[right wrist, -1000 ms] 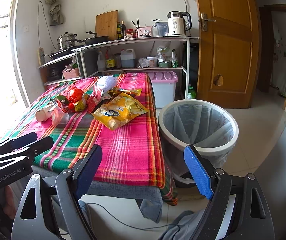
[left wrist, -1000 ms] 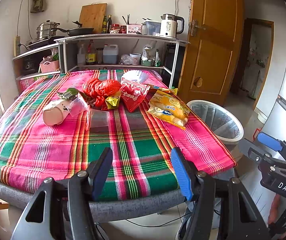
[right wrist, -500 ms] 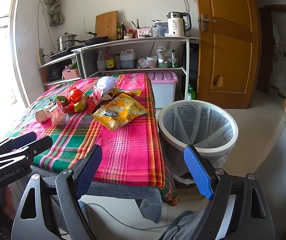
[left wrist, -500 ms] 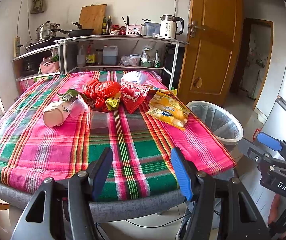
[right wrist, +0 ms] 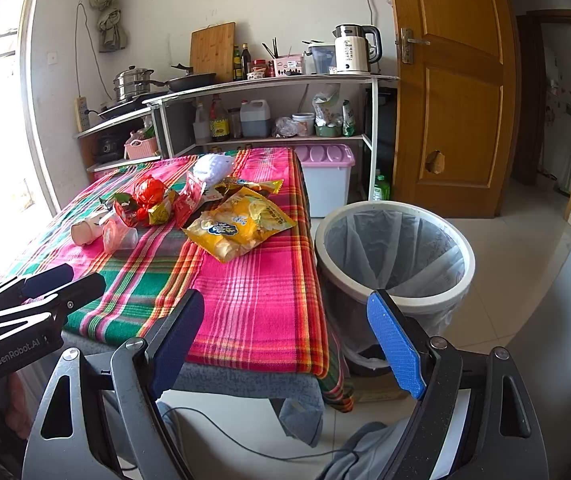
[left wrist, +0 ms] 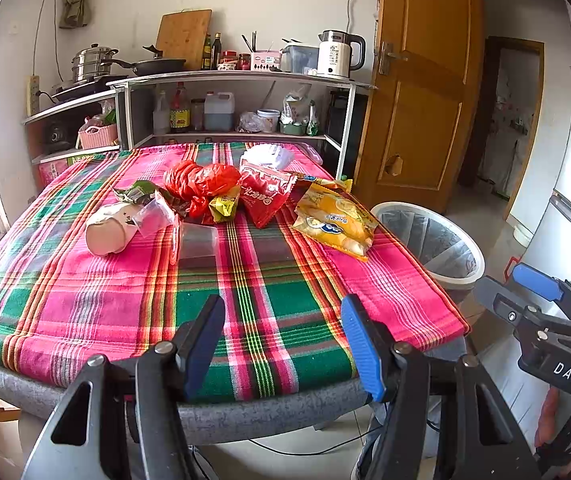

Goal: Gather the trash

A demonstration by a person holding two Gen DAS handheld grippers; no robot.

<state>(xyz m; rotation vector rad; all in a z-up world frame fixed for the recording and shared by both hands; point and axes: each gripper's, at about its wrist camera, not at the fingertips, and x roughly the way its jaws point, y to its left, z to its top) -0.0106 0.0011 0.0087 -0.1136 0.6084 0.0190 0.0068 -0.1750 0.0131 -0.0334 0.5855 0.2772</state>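
Note:
Trash lies in a loose cluster on the plaid tablecloth (left wrist: 97, 300): a yellow snack bag (left wrist: 335, 220) (right wrist: 241, 224), a red snack bag (left wrist: 265, 194), a red plastic bag (left wrist: 199, 180), a small yellow-green wrapper (left wrist: 223, 206), a clear plastic cup (left wrist: 197, 240) and a pale paper cup (left wrist: 109, 230). A white bin with a clear liner (right wrist: 395, 256) (left wrist: 429, 244) stands on the floor right of the table. My left gripper (left wrist: 283, 336) hovers open over the table's near edge, holding nothing. My right gripper (right wrist: 285, 336) is open near the table's front right corner, beside the bin.
Kitchen shelves (left wrist: 241, 80) with pots, bottles and a kettle (left wrist: 339, 54) stand behind the table. A wooden door (right wrist: 449, 92) is at the right, a lilac-lidded storage box (right wrist: 331, 178) by the shelves. A cable (right wrist: 245, 444) trails on the tiled floor below.

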